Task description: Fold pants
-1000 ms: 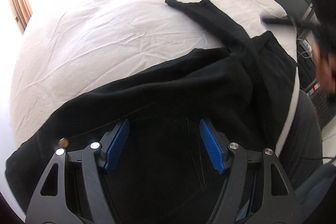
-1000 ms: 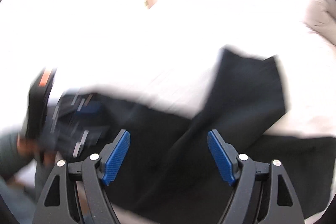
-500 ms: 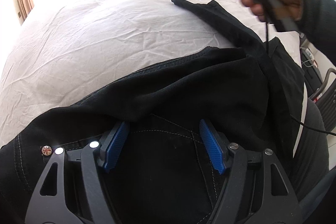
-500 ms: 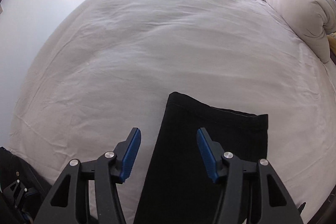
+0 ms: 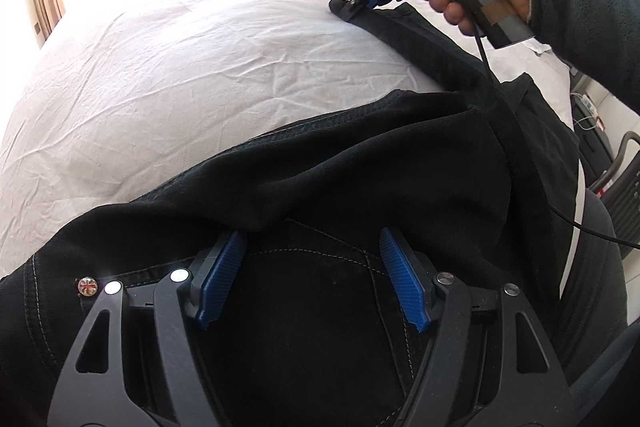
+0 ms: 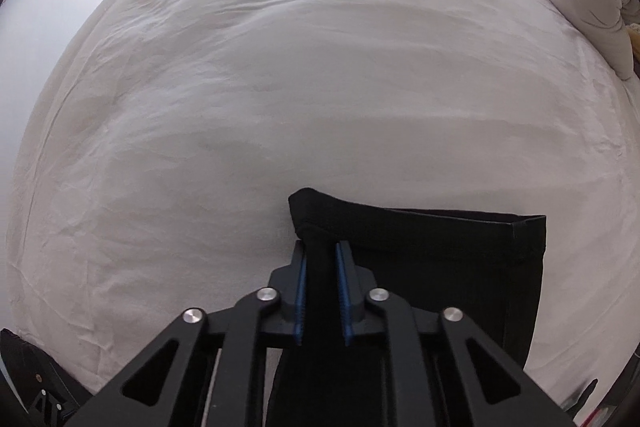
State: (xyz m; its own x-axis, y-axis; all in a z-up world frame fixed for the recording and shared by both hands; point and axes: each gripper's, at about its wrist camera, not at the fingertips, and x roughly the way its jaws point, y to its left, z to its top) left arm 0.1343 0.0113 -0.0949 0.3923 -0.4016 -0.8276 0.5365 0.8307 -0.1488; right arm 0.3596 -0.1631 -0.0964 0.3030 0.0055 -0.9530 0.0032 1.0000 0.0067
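Right gripper (image 6: 322,291): jaws nearly closed, pinching the near corner of the leg cuff (image 6: 420,227) of the black pants (image 5: 320,187). Left gripper (image 5: 310,277): wide open, holding nothing, over the seat area below the waistband. The pants lie across the white bed (image 6: 280,67), leg running toward 1 o'clock in the left view. Risk: a one-corner pinch may slip or drag the leg askew; the unpinned waist may slide.
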